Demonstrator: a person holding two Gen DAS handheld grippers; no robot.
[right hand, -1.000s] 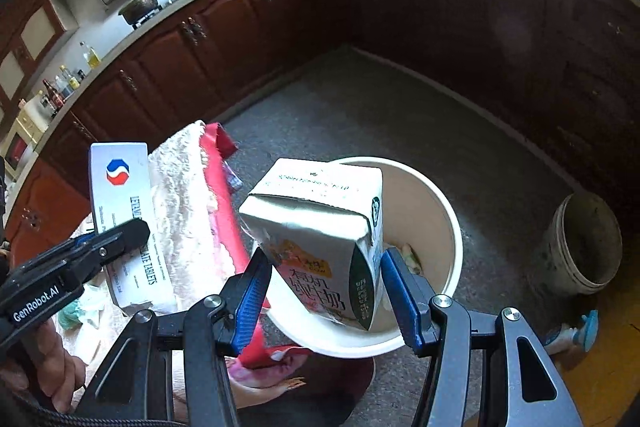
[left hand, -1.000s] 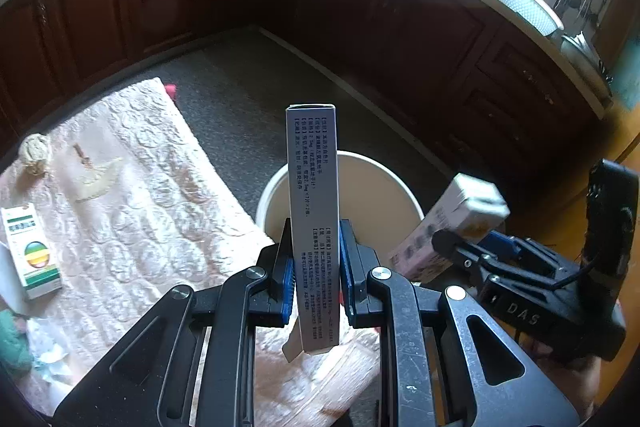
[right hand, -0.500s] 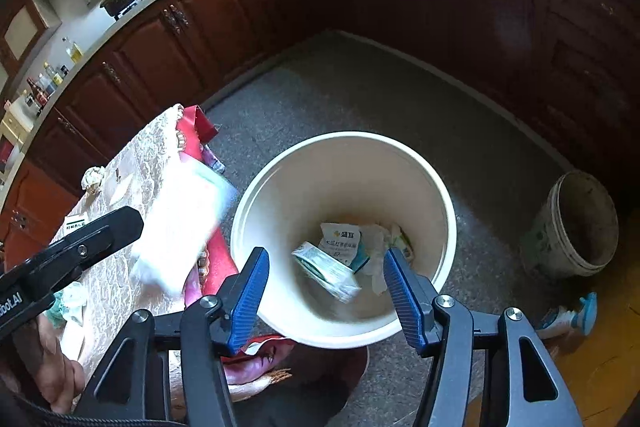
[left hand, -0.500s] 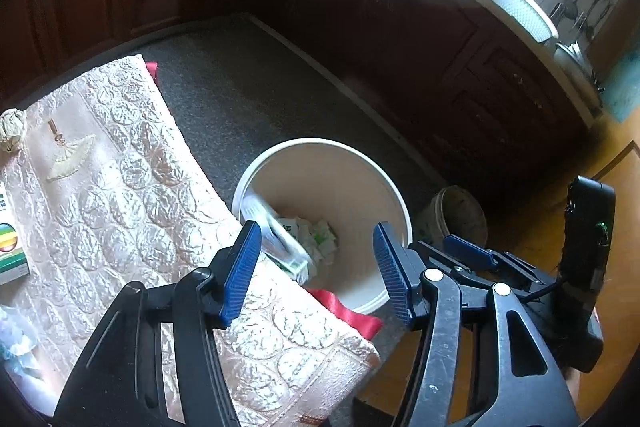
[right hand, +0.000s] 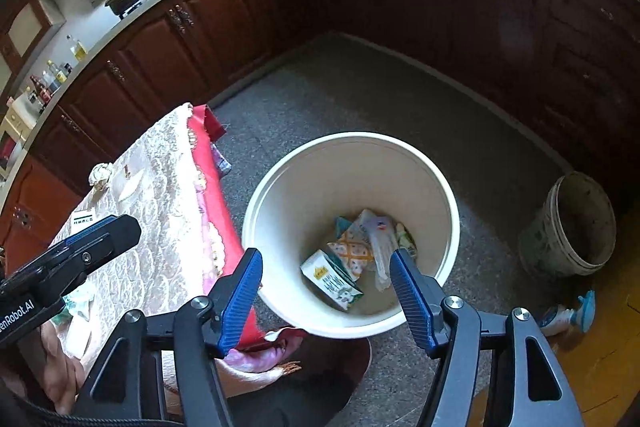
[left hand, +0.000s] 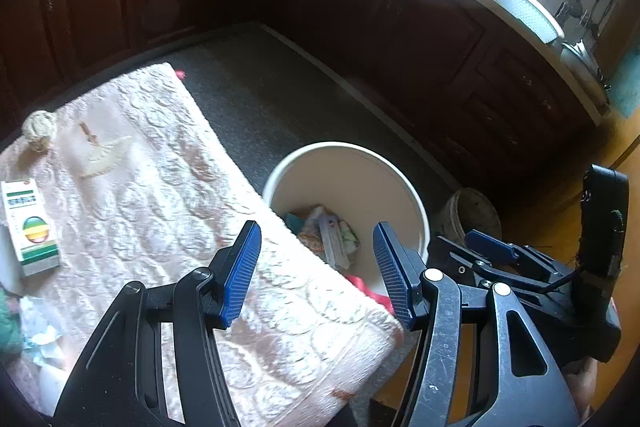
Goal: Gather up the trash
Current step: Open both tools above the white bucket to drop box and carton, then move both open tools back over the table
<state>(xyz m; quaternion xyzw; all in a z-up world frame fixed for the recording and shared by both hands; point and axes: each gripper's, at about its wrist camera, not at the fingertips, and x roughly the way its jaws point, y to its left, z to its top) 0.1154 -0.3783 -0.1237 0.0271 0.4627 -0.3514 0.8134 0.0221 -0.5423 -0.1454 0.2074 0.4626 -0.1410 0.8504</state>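
Trash (right hand: 352,259) lies at the bottom of the white bucket (right hand: 256,211) on the floor, just beside the counter (left hand: 160,195): cartons and wrappers heaped together. Left tool (left hand: 318,271) hangs open and empty over the counter's edge at 12 o'clock. Right tool (right hand: 326,291) has just been opening, nothing between its pads. One green-striped box (left hand: 32,227) remains on the counter at 9 o'clock.

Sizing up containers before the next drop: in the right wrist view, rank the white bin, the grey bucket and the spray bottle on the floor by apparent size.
1. white bin, though nearest the camera
2. grey bucket
3. spray bottle, partly hidden
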